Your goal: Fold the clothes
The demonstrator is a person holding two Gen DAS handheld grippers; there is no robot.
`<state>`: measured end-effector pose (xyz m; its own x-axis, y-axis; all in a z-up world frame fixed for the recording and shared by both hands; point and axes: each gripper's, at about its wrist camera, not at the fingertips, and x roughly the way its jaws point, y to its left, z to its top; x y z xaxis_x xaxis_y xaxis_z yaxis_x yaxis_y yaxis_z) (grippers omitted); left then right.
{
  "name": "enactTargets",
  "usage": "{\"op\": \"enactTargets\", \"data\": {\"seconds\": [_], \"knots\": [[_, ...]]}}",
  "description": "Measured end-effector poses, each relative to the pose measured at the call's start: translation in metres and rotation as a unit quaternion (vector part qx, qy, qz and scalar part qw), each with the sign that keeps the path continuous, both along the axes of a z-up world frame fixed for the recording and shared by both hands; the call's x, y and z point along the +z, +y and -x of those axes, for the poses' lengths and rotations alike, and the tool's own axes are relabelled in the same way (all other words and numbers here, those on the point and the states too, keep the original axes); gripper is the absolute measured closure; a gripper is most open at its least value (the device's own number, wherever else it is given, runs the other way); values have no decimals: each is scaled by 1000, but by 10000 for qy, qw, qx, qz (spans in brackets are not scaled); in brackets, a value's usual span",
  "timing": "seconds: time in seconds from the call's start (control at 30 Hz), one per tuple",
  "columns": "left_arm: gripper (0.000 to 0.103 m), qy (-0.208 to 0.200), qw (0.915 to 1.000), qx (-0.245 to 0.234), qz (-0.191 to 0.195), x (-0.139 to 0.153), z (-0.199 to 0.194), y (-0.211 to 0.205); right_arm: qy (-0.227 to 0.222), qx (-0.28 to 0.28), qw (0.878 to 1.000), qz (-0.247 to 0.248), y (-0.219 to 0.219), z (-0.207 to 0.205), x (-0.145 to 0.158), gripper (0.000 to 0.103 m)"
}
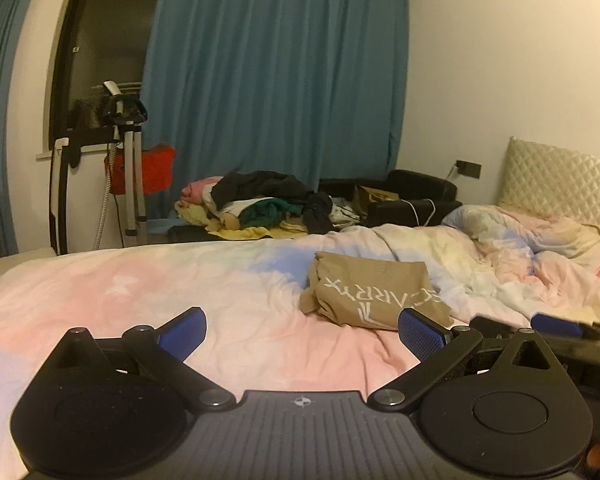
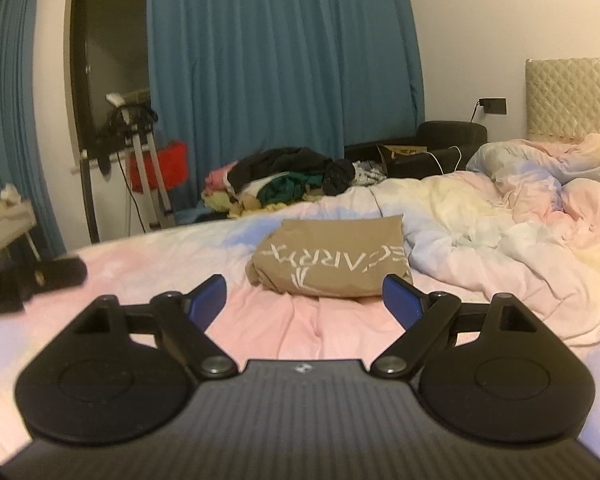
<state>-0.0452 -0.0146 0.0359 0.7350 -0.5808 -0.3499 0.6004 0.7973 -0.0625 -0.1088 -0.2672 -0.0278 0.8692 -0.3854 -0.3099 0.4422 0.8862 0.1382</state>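
Note:
A tan garment with white lettering [image 1: 374, 292] lies folded on the pink and blue bedsheet [image 1: 140, 288]. It also shows in the right wrist view [image 2: 332, 262], straight ahead. My left gripper [image 1: 302, 334] is open and empty, just above the sheet, with the garment ahead and to its right. My right gripper [image 2: 304, 300] is open and empty, a short way in front of the garment's near edge. The right gripper's blue fingertip [image 1: 556, 325] shows at the right of the left wrist view. The left gripper's black body [image 2: 56, 272] shows at the left of the right wrist view.
A rumpled duvet [image 2: 520, 208] fills the right of the bed below a quilted headboard [image 2: 572, 96]. A pile of mixed clothes [image 2: 284, 184] lies at the far bed edge. Behind stand blue curtains [image 2: 280, 60], a tripod [image 1: 130, 168], a red item [image 1: 156, 168] and a black chair [image 2: 440, 148].

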Motion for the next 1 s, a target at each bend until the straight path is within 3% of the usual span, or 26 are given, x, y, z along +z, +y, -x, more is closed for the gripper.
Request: {"op": "enactTargets", "data": {"seconds": [0.3,0.67,1.0], "knots": [[0,131,9999,18,-50,-7,-8,3,110,74,9999,-82,2,-5,-6,17],[0,4,9998,-6,-176,-10,-2,-2,196,43,9998,6,5,-6,-7,17],[0,48,10000,2,-66,-7,-7,5,215,15,9998,-44,3,-6,-6,17]]}}
